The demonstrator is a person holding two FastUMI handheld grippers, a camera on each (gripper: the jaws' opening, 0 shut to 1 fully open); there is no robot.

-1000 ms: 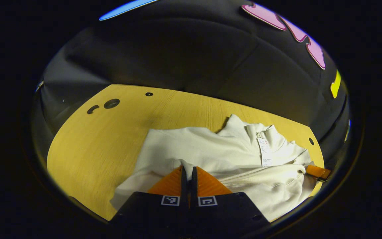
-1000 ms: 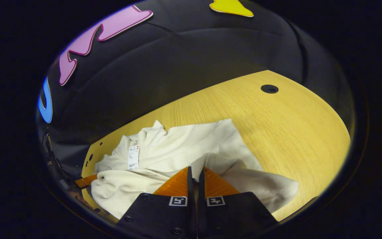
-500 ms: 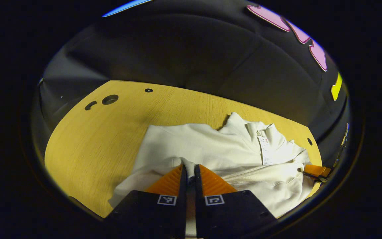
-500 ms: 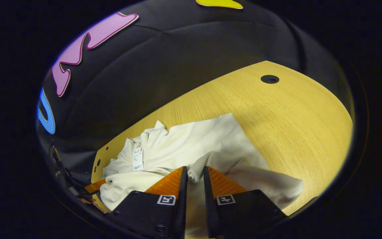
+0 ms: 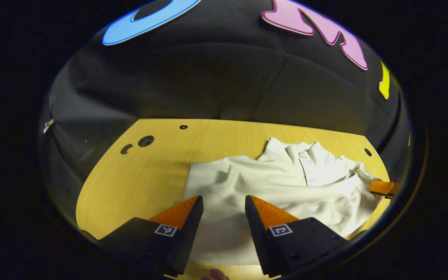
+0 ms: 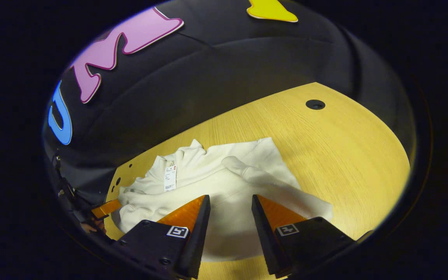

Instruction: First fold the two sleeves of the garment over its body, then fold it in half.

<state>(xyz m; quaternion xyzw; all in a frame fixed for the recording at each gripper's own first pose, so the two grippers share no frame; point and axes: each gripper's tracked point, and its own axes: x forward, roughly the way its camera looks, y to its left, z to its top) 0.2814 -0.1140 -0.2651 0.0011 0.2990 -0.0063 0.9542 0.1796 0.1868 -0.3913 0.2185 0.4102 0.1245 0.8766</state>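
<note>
Now the white garment [image 5: 282, 186] lies folded on the wooden surface [image 5: 146, 175], its hem near the front edge. Both the left hand-held gripper [image 5: 221, 202] and right hand-held gripper [image 6: 230, 202] hover wide open above the garment, holding nothing; bare wood flanks the garment.

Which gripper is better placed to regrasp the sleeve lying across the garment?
Probably the right. In the right gripper view the sleeve lies across the garment just ahead of the open right gripper. The left gripper, also open, faces smooth body fabric.
</note>
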